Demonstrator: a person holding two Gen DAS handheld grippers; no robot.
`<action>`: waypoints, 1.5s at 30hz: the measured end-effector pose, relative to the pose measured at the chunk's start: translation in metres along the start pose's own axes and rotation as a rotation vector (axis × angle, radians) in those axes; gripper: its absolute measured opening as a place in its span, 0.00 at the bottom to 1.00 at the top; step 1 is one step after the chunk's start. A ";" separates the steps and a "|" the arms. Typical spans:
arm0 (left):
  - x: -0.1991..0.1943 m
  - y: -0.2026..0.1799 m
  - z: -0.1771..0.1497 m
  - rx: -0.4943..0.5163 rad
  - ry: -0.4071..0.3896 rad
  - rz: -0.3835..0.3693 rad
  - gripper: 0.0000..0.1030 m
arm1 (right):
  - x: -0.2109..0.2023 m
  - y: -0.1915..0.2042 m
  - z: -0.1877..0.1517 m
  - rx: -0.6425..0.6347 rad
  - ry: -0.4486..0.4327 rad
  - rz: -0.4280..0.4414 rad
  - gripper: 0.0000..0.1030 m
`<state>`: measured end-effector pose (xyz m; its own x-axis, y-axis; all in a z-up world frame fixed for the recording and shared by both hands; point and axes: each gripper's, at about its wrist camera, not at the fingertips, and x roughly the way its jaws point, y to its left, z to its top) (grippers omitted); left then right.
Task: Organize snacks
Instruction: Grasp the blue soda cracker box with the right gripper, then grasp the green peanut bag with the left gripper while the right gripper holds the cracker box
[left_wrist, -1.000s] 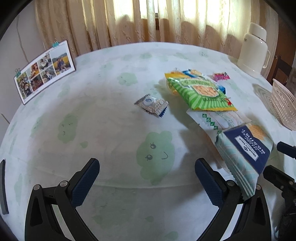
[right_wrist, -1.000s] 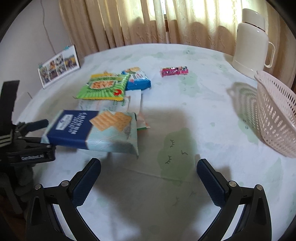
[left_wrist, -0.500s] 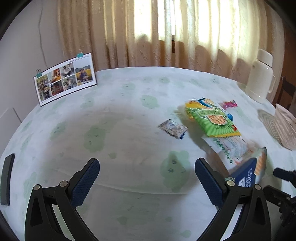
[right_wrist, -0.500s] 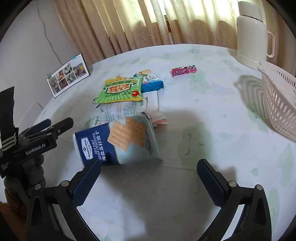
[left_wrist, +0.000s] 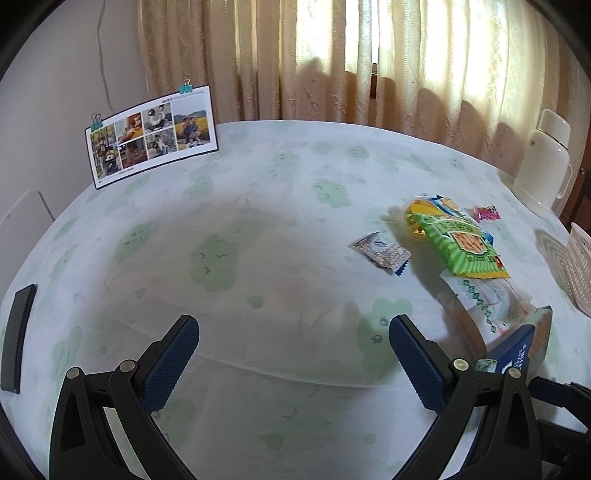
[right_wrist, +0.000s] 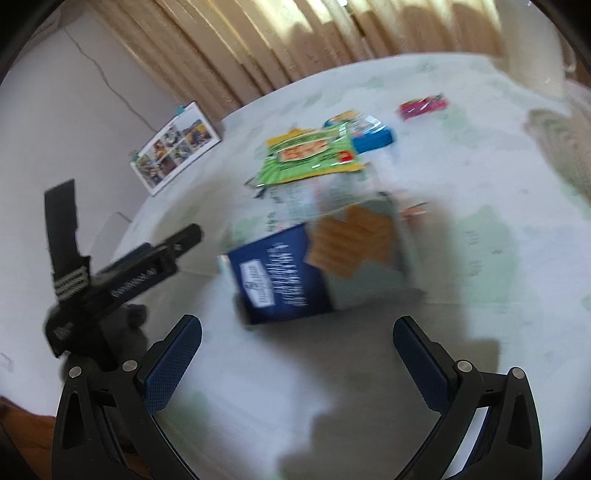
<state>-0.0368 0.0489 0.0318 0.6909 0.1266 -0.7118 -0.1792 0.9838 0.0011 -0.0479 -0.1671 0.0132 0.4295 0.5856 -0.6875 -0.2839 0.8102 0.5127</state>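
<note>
- The cracker pack (right_wrist: 317, 266) is seen nearer the right gripper (right_wrist: 295, 360) than half a second ago, tipped up on one end on the table (right_wrist: 480, 332); this view is blurred by motion.
- In the left wrist view only a blue corner of that pack (left_wrist: 517, 347) is shown, just behind the right finger of the left gripper (left_wrist: 293, 356), lower in the frame than before.
- Both grippers are held wide apart, and nothing is gripped by either.
- The green snack bag (left_wrist: 461, 245) is laid over a pale wrapper (left_wrist: 487, 299); a small silver packet (left_wrist: 382, 251) lies just beside it, and a pink candy (left_wrist: 485, 213) sits farther back.
- A white basket (left_wrist: 581, 273) is placed at the table's right edge, with a cream flask (left_wrist: 546, 162) behind it.
- A photo card (left_wrist: 151, 136) is propped at the far left edge.
- Bare cloth is left open across the table's middle and left.
</note>
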 end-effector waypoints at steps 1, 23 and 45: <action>0.000 0.001 0.000 -0.003 0.001 -0.001 0.99 | 0.004 0.001 0.003 0.020 0.006 0.023 1.00; 0.006 0.008 0.000 -0.004 0.039 0.001 0.99 | 0.006 -0.009 0.028 0.053 -0.142 -0.141 0.68; -0.002 -0.067 0.049 0.157 0.138 -0.199 0.99 | -0.038 -0.029 0.011 -0.014 -0.234 -0.279 0.51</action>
<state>0.0081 -0.0115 0.0679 0.5980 -0.0791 -0.7976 0.0686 0.9965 -0.0474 -0.0471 -0.2129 0.0301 0.6765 0.3215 -0.6626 -0.1388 0.9392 0.3141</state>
